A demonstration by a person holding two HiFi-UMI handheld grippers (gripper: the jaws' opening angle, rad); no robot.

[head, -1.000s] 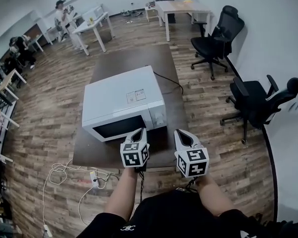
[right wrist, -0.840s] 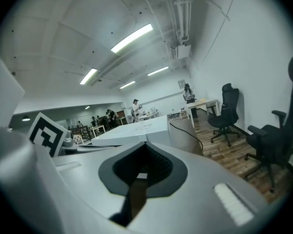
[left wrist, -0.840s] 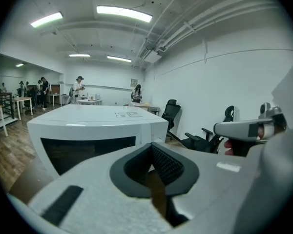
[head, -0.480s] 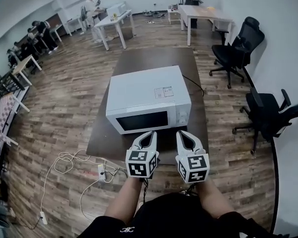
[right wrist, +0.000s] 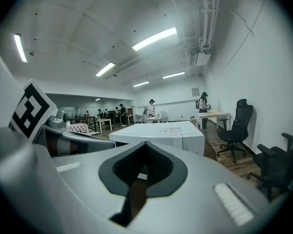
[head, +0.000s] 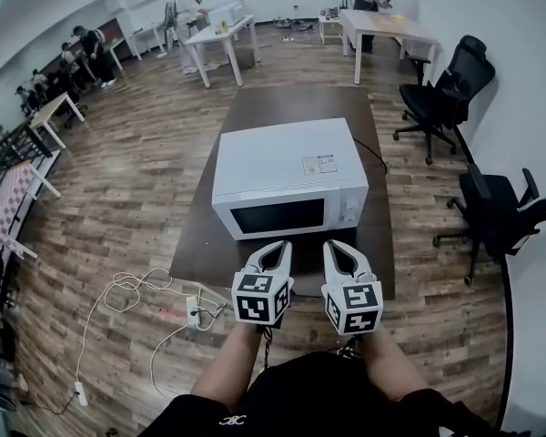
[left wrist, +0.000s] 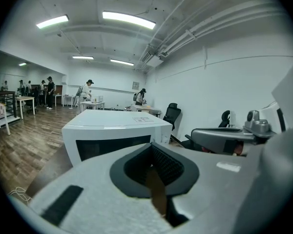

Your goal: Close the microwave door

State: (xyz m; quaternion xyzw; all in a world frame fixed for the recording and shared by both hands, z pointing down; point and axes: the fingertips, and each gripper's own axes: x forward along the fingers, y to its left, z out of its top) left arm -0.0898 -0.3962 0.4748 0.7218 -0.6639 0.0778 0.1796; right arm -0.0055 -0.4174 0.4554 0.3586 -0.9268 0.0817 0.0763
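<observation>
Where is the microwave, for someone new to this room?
Start at the dark brown rectangular table in the middle of the wood-plank floor. On it sits the white box-shaped microwave, with a dark front window and a label on top, unlike the white desks behind it.

a bare strip of the dark brown worktop (head: 200,253) is left open in front of the white box-shaped microwave oven (head: 291,167), whose flat closed front blocks the way straight ahead. narrow bare margins are left at its two sides, and a wider bare stretch behind it. on the wooden floor (head: 118,198) to the left, white cables (head: 127,289) and a white power strip (head: 193,312) are spread. two black office chairs (head: 446,85) are stood to the right, apart from the worktop.
</observation>
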